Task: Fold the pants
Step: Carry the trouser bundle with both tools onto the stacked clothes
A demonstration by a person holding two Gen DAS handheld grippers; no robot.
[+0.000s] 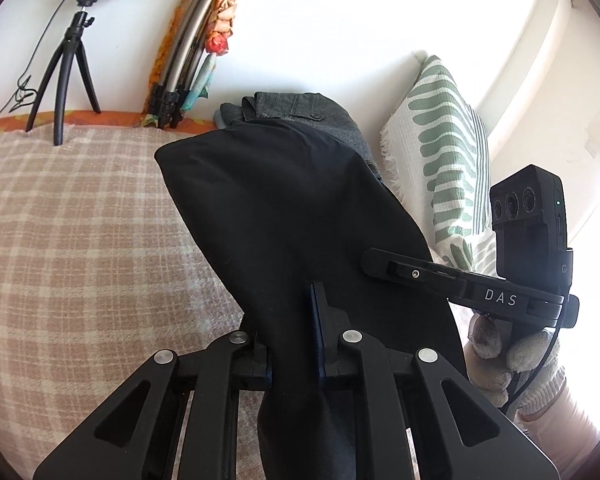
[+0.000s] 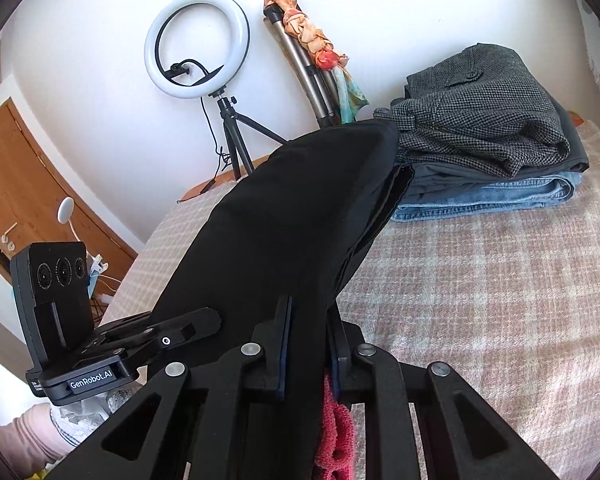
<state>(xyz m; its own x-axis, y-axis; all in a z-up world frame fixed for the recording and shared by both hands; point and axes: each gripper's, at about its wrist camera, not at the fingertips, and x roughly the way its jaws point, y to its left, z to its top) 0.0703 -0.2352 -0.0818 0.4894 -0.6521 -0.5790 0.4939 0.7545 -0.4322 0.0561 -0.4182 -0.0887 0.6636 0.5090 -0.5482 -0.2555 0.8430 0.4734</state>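
Both my left hand-held gripper [image 1: 294, 344] and right hand-held gripper [image 2: 308, 344] clamp the black pants [image 1: 300, 208], lifted off the bed [image 1: 80, 220]; next, I judge, fold them over.

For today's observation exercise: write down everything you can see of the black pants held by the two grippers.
The black pants are plain, matte, soft woven cloth with no visible pattern. They are lifted off the checked bedspread, draped in a long sloping fold. The left gripper and the right gripper are each shut on an edge, cloth bunched between the pads. The far end hangs in front of the stack of folded clothes; contact there is unclear.
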